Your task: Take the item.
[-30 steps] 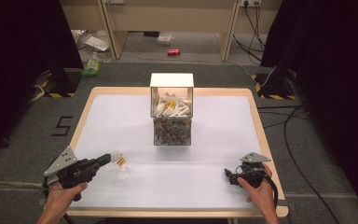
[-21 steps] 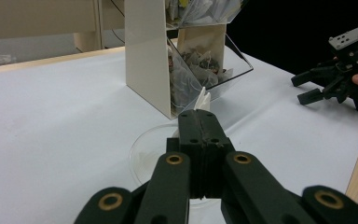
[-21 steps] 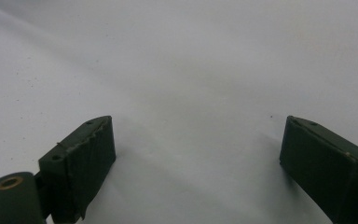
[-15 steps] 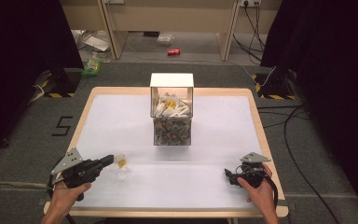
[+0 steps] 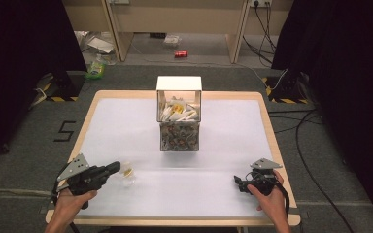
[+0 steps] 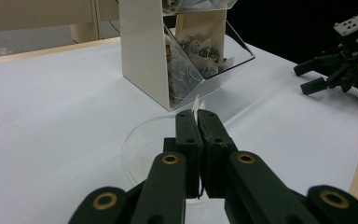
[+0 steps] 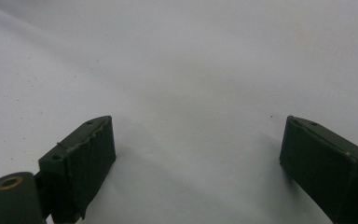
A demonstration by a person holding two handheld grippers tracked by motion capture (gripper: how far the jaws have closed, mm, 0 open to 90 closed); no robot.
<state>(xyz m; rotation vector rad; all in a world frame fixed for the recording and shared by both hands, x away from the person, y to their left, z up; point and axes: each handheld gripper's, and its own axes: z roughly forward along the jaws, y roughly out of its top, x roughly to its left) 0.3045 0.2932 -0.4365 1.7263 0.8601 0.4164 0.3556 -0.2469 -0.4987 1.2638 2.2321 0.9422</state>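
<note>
The left tongs (image 6: 196, 122) pinch a white tag (image 6: 197, 103) over a clear dish (image 6: 142, 147), close-up; the right tongs (image 7: 196, 154) gape wide.

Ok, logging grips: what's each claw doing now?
Left claw: closed on a tea bag tag, over the clear dish.
Right claw: open, holding nothing.

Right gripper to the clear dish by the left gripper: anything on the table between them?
Nothing: in the high view, bare white tabletop runs from the right gripper to the clear dish.
</note>
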